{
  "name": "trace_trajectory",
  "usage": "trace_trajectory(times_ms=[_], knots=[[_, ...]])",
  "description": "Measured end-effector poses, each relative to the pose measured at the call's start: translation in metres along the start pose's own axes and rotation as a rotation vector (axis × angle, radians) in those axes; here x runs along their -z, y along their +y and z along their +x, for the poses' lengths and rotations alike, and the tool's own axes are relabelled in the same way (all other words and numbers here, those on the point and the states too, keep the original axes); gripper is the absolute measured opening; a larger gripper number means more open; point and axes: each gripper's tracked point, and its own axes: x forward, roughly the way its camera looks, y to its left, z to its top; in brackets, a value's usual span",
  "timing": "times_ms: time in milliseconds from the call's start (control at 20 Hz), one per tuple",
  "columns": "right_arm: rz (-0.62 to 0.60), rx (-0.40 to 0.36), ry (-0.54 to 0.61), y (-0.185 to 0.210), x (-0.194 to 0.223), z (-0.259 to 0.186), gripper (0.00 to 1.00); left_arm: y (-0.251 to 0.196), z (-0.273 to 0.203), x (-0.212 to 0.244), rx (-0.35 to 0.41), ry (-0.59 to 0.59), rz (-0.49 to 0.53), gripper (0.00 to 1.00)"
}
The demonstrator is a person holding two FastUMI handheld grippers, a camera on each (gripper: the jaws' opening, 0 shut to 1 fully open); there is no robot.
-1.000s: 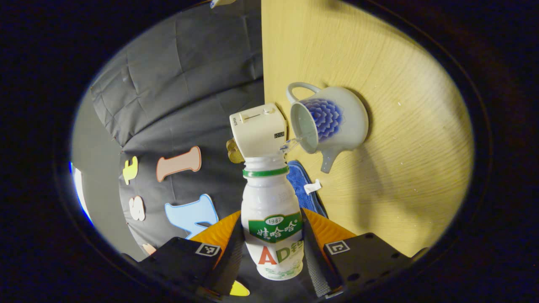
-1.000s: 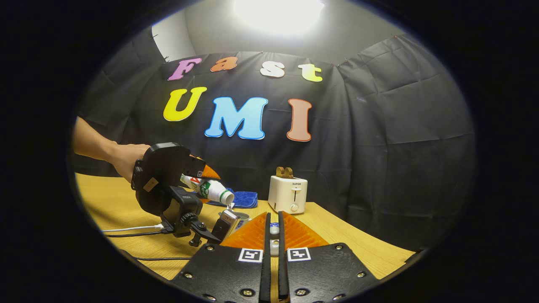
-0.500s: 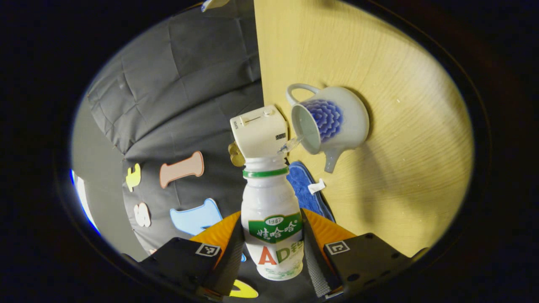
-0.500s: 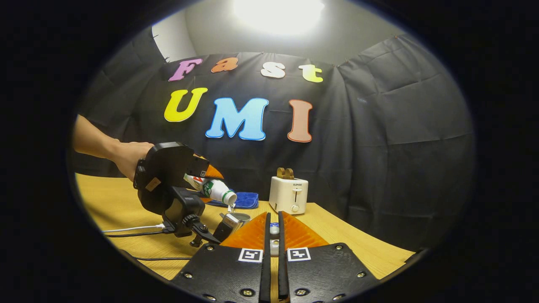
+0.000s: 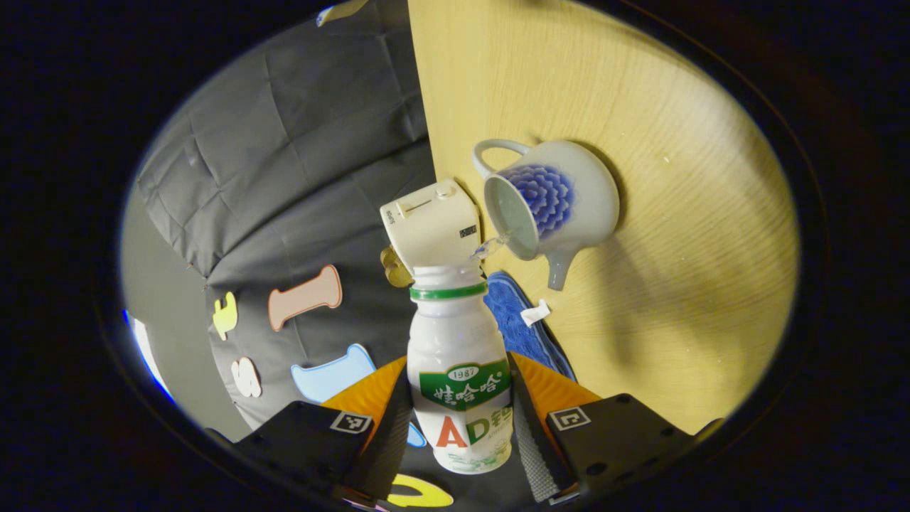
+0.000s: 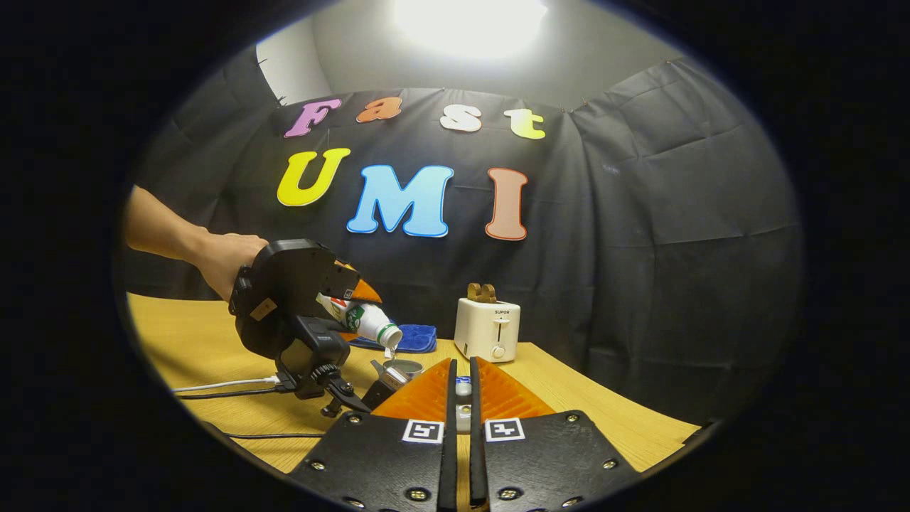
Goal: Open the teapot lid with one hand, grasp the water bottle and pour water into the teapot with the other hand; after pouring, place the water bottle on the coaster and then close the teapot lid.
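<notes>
My left gripper [image 5: 458, 366] is shut on a white water bottle [image 5: 458, 370] with a green label, tipped toward the white teapot [image 5: 569, 206] with a blue flower. A thin stream of water [image 5: 490, 245] runs from the bottle's mouth into the teapot's open top. In the right gripper view a hand holds that left gripper [image 6: 355, 302] with the tilted bottle [image 6: 362, 321] above the teapot's rim [image 6: 402, 367]. My right gripper [image 6: 463, 370] is shut on the small white and blue teapot lid [image 6: 463, 390], held aside of the teapot. A blue cloth coaster [image 5: 522, 320] lies near the spout.
A white toaster [image 6: 488, 328] stands at the back of the wooden table [image 6: 569, 398], right of the blue coaster [image 6: 411, 339]. White and black cables [image 6: 227, 387] trail across the table at the left, below the left gripper. The person's forearm [image 6: 163, 238] reaches in from the left.
The left gripper with the bottle has crept a little up and to the right over the teapot, and water keeps streaming. The right gripper has held still with the lid.
</notes>
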Motion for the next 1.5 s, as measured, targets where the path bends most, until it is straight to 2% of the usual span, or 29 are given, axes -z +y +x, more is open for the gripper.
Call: trace_trajectory(times_ms=[200, 250, 300, 400, 500, 600, 750, 850, 900, 950, 1000, 1050, 1100, 1150, 1500], knots=[[0.004, -0.001, 0.003, 0.0001, 0.0016, 0.0018, 0.07, 0.0021, -0.0009, -0.0024, -0.006, -0.006, 0.037, 0.80], [0.005, -0.002, 0.004, 0.0001, 0.0018, 0.0010, 0.07, 0.0021, -0.0013, -0.0014, -0.008, -0.006, 0.046, 0.75], [0.005, -0.001, 0.004, -0.0001, 0.0014, 0.0012, 0.07, 0.0028, -0.0011, -0.0009, -0.007, -0.007, 0.060, 0.81], [0.006, 0.000, 0.003, -0.0011, 0.0009, 0.0009, 0.07, 0.0041, -0.0012, 0.0004, -0.008, -0.006, 0.092, 0.81], [0.007, -0.001, 0.004, -0.0008, 0.0013, 0.0008, 0.07, 0.0039, -0.0006, 0.0008, -0.010, -0.009, 0.107, 0.70], [0.005, -0.001, 0.006, -0.0011, 0.0018, 0.0008, 0.07, 0.0046, -0.0013, -0.0008, -0.017, -0.013, 0.116, 0.81], [0.004, 0.002, 0.005, -0.0018, 0.0014, 0.0017, 0.07, 0.0039, -0.0022, -0.0021, -0.022, -0.017, 0.126, 0.81], [0.004, 0.003, 0.001, -0.0022, 0.0001, 0.0008, 0.07, 0.0057, -0.0024, -0.0012, -0.024, -0.018, 0.137, 0.76], [0.005, 0.003, -0.001, -0.0022, -0.0006, 0.0008, 0.07, 0.0062, -0.0035, -0.0022, -0.026, -0.018, 0.143, 0.76], [0.006, 0.003, 0.000, -0.0027, 0.0001, 0.0011, 0.07, 0.0056, -0.0036, -0.0041, -0.027, -0.017, 0.150, 0.81], [0.007, 0.003, 0.002, -0.0028, -0.0002, 0.0012, 0.07, 0.0052, -0.0043, -0.0064, -0.027, -0.017, 0.159, 0.75], [0.008, 0.003, 0.002, -0.0026, 0.0001, 0.0011, 0.07, 0.0064, -0.0040, -0.0068, -0.031, -0.021, 0.165, 0.80], [0.008, 0.004, 0.002, -0.0030, -0.0004, 0.0010, 0.07, 0.0059, -0.0046, -0.0072, -0.031, -0.021, 0.170, 0.80], [0.007, 0.005, 0.001, -0.0028, 0.0002, 0.0006, 0.07, 0.0061, -0.0039, -0.0061, -0.032, -0.024, 0.171, 0.76], [0.004, 0.006, -0.004, -0.0030, -0.0022, 0.0001, 0.07, 0.0059, -0.0034, -0.0040, -0.033, -0.018, 0.181, 0.76]])
